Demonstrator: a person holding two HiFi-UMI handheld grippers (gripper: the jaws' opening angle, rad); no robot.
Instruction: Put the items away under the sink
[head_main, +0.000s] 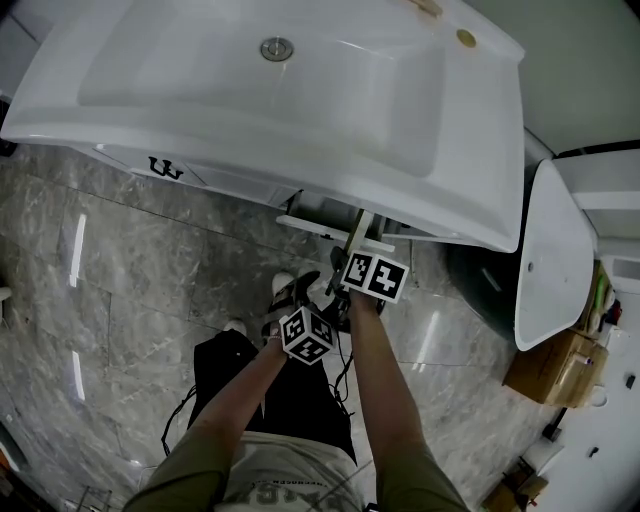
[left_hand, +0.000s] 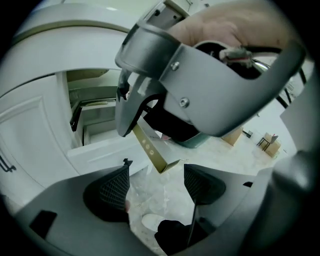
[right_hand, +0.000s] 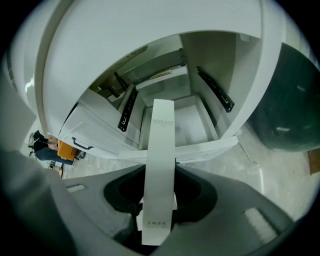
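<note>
The person stands in front of the white sink (head_main: 250, 110) and looks down on it, with both forearms stretched toward the cabinet under it. The right hand-held gripper (right_hand: 160, 172) is closed on a long, narrow white box (right_hand: 161, 135); its two jaws press the box from both sides near the end that is closer to the person. The box points away from the gripper, and its far end reaches over the front board of an open drawer (right_hand: 186, 125) below the sink. The inside of this drawer looks white, and black rails (right_hand: 216, 89) run along the sides of the opening above it. From the head view the box lies just under the front rim of the sink, slanted a little to the right. The left hand-held gripper (left_hand: 156, 172) is held lower and nearer to the person's body, just beside the right one. Its jaws stand apart and nothing is between them; through the gap I see only the grey marble floor (head_main: 120, 280) and a white shoe (left_hand: 150, 220). To the left of the open drawer there is a closed white cabinet front with a black handle (head_main: 165, 168). A dark rounded object (right_hand: 290, 100) stands on the floor at the right of the cabinet; what it is I cannot tell.
</note>
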